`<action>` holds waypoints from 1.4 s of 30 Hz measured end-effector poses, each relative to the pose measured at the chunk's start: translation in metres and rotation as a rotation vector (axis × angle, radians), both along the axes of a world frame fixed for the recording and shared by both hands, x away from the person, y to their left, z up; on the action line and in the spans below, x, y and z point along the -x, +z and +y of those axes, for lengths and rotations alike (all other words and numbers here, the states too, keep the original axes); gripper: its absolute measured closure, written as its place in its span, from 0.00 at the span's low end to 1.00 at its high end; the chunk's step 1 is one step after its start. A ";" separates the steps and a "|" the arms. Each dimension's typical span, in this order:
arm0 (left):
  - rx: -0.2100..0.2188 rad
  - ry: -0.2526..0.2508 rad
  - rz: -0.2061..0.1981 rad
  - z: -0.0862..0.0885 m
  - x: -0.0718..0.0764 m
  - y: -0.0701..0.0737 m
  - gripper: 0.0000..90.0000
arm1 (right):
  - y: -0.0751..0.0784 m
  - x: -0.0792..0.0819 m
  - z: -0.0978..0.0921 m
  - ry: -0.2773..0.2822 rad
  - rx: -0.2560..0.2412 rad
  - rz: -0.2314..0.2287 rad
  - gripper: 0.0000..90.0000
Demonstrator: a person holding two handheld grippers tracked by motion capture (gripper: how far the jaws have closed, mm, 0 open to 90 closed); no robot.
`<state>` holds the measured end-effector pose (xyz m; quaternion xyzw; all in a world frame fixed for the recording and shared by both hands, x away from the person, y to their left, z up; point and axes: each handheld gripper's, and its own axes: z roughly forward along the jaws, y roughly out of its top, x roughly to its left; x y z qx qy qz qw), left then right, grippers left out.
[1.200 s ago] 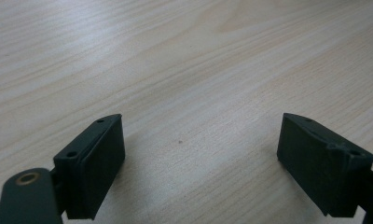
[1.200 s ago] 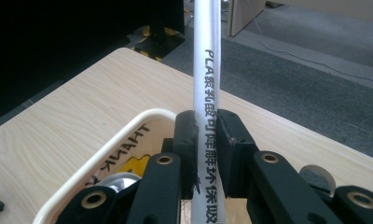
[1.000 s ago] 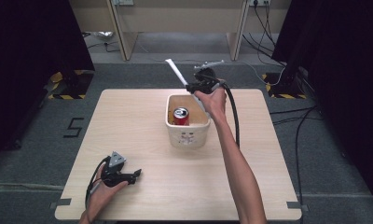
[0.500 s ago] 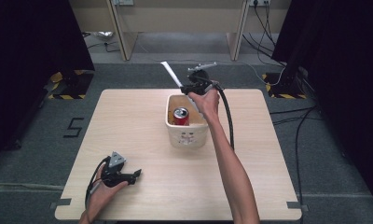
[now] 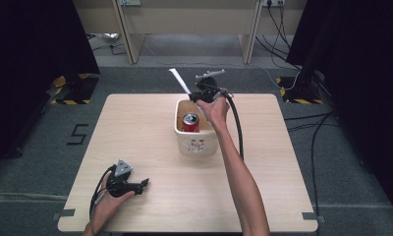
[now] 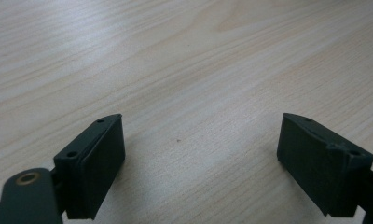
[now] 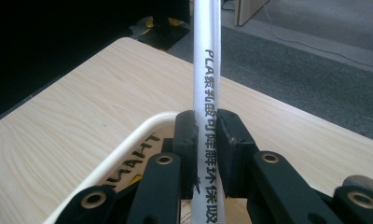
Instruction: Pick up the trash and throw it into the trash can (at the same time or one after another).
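Pinching a paper-wrapped straw (image 7: 207,93) above the cream tub (image 5: 197,142) at frame centre, the right claw (image 7: 207,140) is hovering; the left claw (image 6: 201,158) is lying spread on the bench (image 5: 150,128), lower left.

Three cameras: one fixed overhead, one riding on each claw.

High view set above the near edge of the surface (image 5: 135,128), facing forward and down, far enough to take in the whole top, the grey floor around it and the desk legs beyond. Left gripper view mounted on the left claw (image 6: 201,163), looking along its two wide-apart jaws from very close, low over bare wood grain. Right gripper view mounted on the right claw (image 7: 205,154), aimed along its jaws and the white wrapped straw (image 7: 207,70) toward a far corner and the floor past it. Shared between high and right gripper views: straw, cream bin (image 5: 197,142) rim, wooden top.
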<state>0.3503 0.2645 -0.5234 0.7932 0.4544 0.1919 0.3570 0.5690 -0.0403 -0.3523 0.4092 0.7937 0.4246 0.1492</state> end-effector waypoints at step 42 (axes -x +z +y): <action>0.000 -0.001 0.001 0.000 0.000 0.000 0.16 | 0.000 0.012 -0.030 -0.013 0.052 0.019 0.50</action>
